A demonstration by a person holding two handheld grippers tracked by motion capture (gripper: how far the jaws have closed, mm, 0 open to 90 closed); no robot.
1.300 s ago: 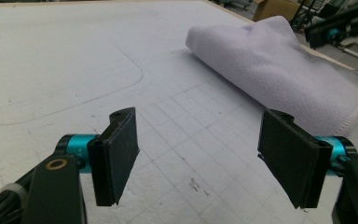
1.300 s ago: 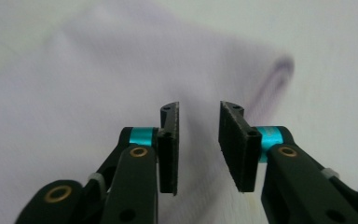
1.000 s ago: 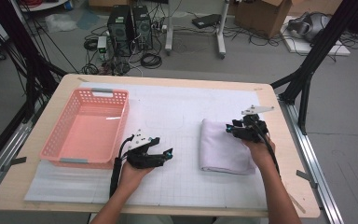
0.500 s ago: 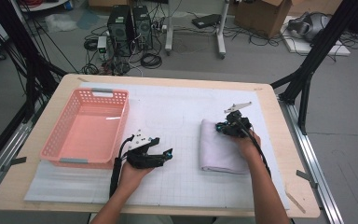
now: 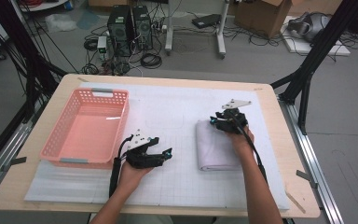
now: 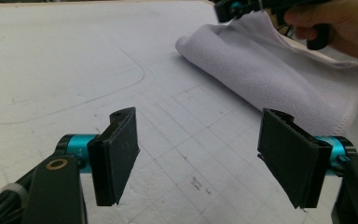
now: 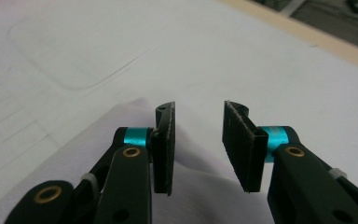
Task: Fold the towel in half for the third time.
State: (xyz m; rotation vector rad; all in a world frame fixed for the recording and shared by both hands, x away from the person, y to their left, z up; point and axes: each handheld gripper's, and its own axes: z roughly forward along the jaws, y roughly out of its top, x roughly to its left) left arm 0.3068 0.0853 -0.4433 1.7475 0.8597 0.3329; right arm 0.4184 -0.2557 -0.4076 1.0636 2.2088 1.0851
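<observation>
Shifted toward nine o'clock since before, the right gripper [image 5: 218, 122] is parted, just reopened, over the folded white fleece cloth [image 5: 216, 148]; the left gripper [image 5: 164, 154] is held released.

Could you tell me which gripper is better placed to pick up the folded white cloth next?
The right gripper: it hovers at the far edge of the folded white cloth, jaws parted just above the fabric. The left gripper rests open on the white mat, apart from the cloth.
</observation>
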